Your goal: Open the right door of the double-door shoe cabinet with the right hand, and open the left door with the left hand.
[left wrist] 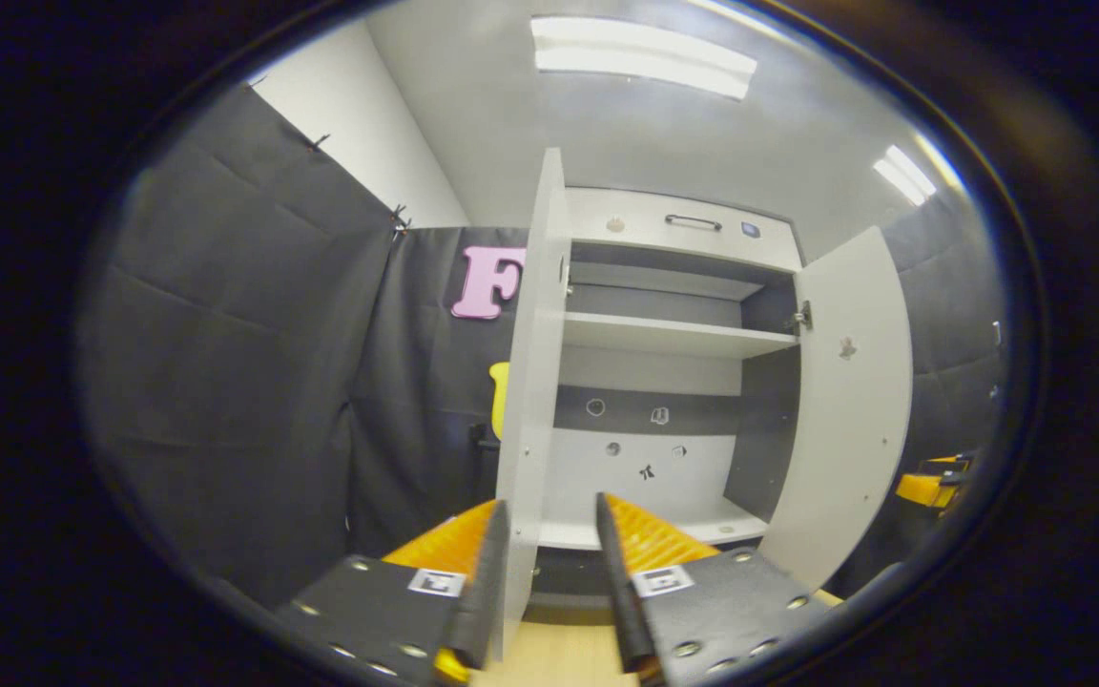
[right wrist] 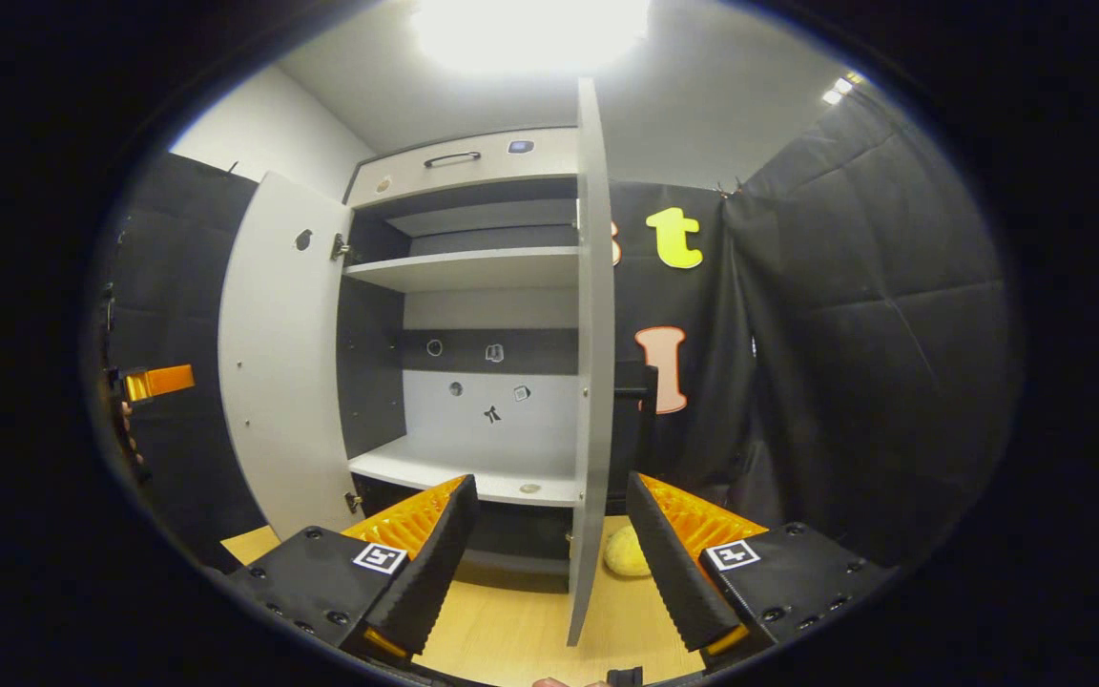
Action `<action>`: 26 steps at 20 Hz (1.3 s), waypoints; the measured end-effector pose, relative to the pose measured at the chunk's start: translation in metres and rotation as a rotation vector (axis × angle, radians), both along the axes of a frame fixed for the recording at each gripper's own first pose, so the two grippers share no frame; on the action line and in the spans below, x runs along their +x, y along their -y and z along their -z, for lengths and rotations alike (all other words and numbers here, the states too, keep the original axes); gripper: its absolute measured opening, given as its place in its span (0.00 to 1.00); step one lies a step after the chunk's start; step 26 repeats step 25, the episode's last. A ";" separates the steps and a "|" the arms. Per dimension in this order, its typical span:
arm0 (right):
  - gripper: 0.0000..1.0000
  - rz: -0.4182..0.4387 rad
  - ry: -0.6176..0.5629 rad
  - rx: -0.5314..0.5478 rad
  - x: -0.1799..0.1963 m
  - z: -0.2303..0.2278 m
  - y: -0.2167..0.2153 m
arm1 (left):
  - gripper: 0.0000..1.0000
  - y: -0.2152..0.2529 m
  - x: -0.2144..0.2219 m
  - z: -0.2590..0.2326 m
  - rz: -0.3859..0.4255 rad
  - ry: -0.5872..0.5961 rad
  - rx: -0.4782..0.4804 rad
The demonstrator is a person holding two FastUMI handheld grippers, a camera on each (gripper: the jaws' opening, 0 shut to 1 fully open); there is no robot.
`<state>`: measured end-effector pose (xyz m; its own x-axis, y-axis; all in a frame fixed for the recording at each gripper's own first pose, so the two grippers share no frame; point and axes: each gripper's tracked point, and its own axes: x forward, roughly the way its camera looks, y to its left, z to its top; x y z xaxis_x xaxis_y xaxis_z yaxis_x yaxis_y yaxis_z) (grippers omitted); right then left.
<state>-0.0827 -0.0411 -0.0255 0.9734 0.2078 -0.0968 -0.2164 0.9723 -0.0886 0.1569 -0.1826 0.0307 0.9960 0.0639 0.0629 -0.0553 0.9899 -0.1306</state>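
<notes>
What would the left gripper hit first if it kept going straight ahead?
Probably the open left door: its edge stands between the left gripper fingers, close to one of them. Past that edge lies the cabinet's bottom shelf; depth is unclear.

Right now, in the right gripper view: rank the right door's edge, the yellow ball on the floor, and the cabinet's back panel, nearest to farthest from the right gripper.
1. Right door: edge-on between the right gripper fingers, nearest.
2. Yellow ball: on the wood floor just behind the door, right of it.
3. Back panel: deep inside the cabinet, left of the door, farthest.
</notes>
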 end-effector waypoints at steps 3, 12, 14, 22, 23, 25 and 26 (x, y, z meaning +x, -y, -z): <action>0.98 -0.083 -0.022 -0.004 -0.015 0.012 -0.009 | 0.96 0.014 -0.018 0.004 -0.048 -0.010 0.087; 0.98 -0.045 -0.044 -0.013 -0.035 0.046 0.001 | 0.96 0.056 -0.017 0.035 -0.021 -0.064 0.027; 0.98 -0.019 -0.066 0.015 -0.030 0.048 -0.002 | 0.96 0.057 -0.014 0.041 -0.012 -0.072 0.052; 0.98 0.086 0.017 0.124 -0.013 0.025 -0.040 | 0.97 0.054 -0.001 0.075 0.098 -0.128 0.124; 0.98 0.092 0.024 0.136 -0.013 0.024 -0.046 | 0.96 0.051 0.002 0.077 0.104 -0.126 0.128; 0.92 0.114 0.036 0.126 -0.014 0.028 -0.055 | 0.96 0.046 0.007 0.087 0.133 -0.131 0.098; 0.92 0.114 0.036 0.126 -0.014 0.028 -0.055 | 0.96 0.046 0.007 0.087 0.133 -0.131 0.098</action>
